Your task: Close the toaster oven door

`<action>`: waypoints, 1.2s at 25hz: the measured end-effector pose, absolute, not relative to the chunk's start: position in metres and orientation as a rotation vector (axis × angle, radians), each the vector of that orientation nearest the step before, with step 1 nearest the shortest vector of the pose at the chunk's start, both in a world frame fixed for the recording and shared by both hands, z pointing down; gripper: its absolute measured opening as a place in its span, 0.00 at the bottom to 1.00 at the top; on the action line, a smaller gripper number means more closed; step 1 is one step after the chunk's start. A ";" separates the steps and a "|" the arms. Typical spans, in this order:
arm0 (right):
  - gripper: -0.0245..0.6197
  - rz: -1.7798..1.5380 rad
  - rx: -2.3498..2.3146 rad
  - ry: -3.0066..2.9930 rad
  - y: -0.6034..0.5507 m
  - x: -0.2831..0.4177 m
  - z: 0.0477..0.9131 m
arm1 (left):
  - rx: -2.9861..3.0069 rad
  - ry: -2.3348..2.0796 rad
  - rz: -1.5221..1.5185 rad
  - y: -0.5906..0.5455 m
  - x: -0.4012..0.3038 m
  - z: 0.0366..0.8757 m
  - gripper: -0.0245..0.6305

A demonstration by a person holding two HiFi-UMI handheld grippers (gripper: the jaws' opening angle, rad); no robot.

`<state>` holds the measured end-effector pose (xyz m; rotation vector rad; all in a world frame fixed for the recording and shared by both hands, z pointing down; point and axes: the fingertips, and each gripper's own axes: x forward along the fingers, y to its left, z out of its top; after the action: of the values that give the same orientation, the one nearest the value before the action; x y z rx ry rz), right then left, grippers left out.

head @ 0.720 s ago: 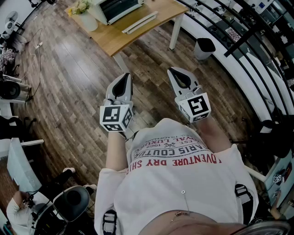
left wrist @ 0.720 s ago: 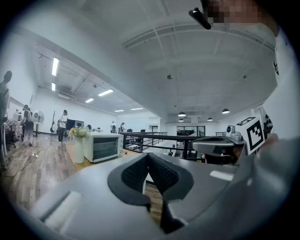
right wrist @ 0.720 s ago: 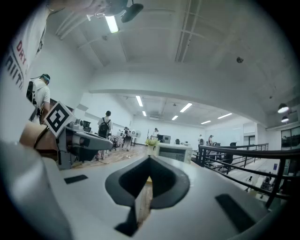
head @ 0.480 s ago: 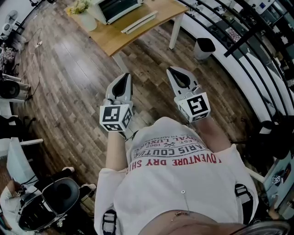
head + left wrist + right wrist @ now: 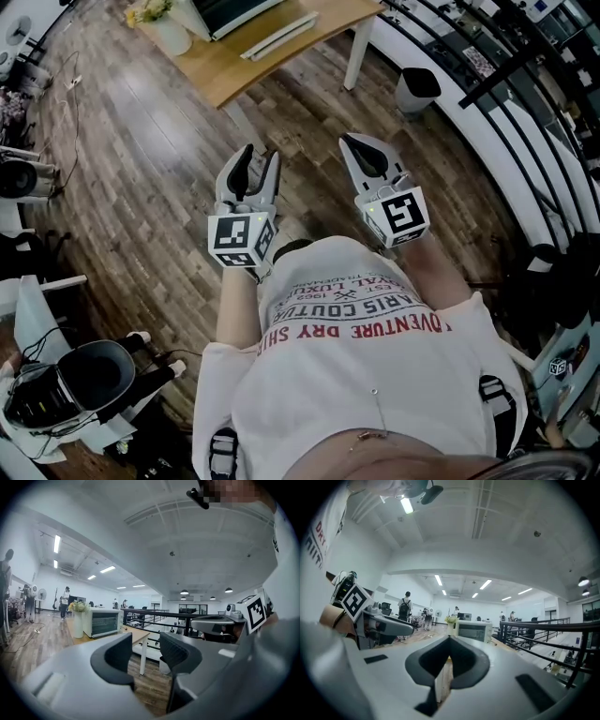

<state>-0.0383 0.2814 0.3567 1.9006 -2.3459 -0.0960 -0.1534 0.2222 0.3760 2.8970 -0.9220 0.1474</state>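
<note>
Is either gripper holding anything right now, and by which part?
Nothing is held. The left gripper has its jaws apart with only air between them; the right gripper has its jaws together on nothing. The toaster oven stands far ahead, untouched.

Left gripper (image 5: 255,173) held out in front of chest, pointing forward and down toward floor; jaws wide apart, nothing between them. Right gripper (image 5: 364,153) alongside at same height, apart from left; jaws closed together, tips meeting, empty. Marker cube of each sits at wrist end. Left forearm (image 5: 234,314) and right forearm (image 5: 436,274) bare, elbows bent, close to torso.
</note>
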 end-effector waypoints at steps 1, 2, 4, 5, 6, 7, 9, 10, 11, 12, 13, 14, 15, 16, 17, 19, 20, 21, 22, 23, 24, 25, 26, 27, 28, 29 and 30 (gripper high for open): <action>0.02 -0.082 1.903 -2.348 0.280 -0.036 0.358 | 2.891 -0.930 0.165 0.221 -0.152 0.379 0.30; 0.02 -0.066 1.905 -2.350 0.278 -0.034 0.360 | 2.882 -0.937 0.180 0.219 -0.151 0.381 0.30; 0.02 -0.037 1.908 -2.353 0.273 -0.032 0.362 | 2.856 -0.945 0.198 0.212 -0.152 0.386 0.30; 0.02 -0.027 1.908 -2.352 0.269 -0.031 0.364 | 2.842 -0.948 0.205 0.206 -0.152 0.389 0.30; 0.02 -0.019 1.906 -2.349 0.264 -0.031 0.365 | 2.830 -0.950 0.212 0.201 -0.153 0.391 0.30; 0.02 -0.013 1.904 -2.346 0.259 -0.030 0.367 | 2.820 -0.953 0.220 0.196 -0.154 0.394 0.30; 0.02 -0.003 1.900 -2.340 0.248 -0.027 0.370 | 2.811 -0.961 0.238 0.185 -0.153 0.399 0.30; 0.02 0.000 1.899 -2.338 0.240 -0.025 0.373 | 2.808 -0.964 0.244 0.178 -0.151 0.402 0.30; 0.02 0.000 1.898 -2.336 0.232 -0.022 0.375 | 2.806 -0.965 0.247 0.170 -0.149 0.405 0.30; 0.02 -0.001 1.897 -2.334 0.223 -0.020 0.377 | 2.803 -0.965 0.249 0.161 -0.147 0.408 0.30; 0.02 -0.003 1.897 -2.333 0.213 -0.017 0.378 | 2.800 -0.964 0.250 0.151 -0.144 0.411 0.30; 0.02 -0.005 1.897 -2.333 0.204 -0.013 0.378 | 2.796 -0.965 0.249 0.141 -0.140 0.413 0.30; 0.02 -0.008 1.896 -2.332 0.193 -0.009 0.378 | 2.791 -0.967 0.248 0.129 -0.136 0.414 0.30; 0.02 -0.010 1.893 -2.333 0.181 -0.006 0.377 | 2.785 -0.968 0.245 0.117 -0.131 0.416 0.30; 0.02 -0.013 1.887 -2.333 0.168 -0.002 0.377 | 2.778 -0.968 0.241 0.103 -0.126 0.416 0.30; 0.02 -0.023 1.871 -2.334 0.139 0.007 0.374 | 2.767 -0.966 0.232 0.075 -0.116 0.416 0.30; 0.02 -0.029 1.864 -2.333 0.123 0.012 0.373 | 2.763 -0.965 0.230 0.059 -0.110 0.416 0.30; 0.02 -0.032 1.859 -2.330 0.106 0.017 0.372 | 2.760 -0.964 0.230 0.043 -0.105 0.416 0.30; 0.02 -0.032 1.855 -2.328 0.089 0.022 0.371 | 2.756 -0.962 0.233 0.028 -0.100 0.417 0.30; 0.02 -0.032 1.850 -2.326 0.073 0.028 0.370 | 2.750 -0.960 0.237 0.014 -0.095 0.419 0.30; 0.02 -0.031 1.844 -2.325 0.057 0.033 0.370 | 2.743 -0.959 0.243 0.000 -0.091 0.421 0.30; 0.02 -0.031 1.836 -2.326 0.042 0.037 0.370 | 2.736 -0.959 0.249 -0.013 -0.087 0.423 0.30; 0.02 -0.032 1.827 -2.328 0.027 0.041 0.370 | 2.730 -0.961 0.256 -0.026 -0.083 0.426 0.30; 0.02 -0.031 1.818 -2.329 0.012 0.045 0.371 | 2.724 -0.963 0.262 -0.039 -0.080 0.427 0.30; 0.02 -0.029 1.810 -2.329 -0.002 0.048 0.371 | 2.719 -0.966 0.268 -0.051 -0.076 0.429 0.30; 0.02 -0.024 1.802 -2.329 -0.015 0.051 0.372 | 2.714 -0.968 0.273 -0.062 -0.073 0.431 0.30; 0.02 -0.017 1.793 -2.330 -0.028 0.054 0.374 | 2.708 -0.968 0.281 -0.072 -0.070 0.434 0.30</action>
<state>0.0540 -0.0276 0.3741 1.7931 -2.3300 -0.0173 -0.0695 -0.0723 0.4338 2.7085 -0.9676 0.2807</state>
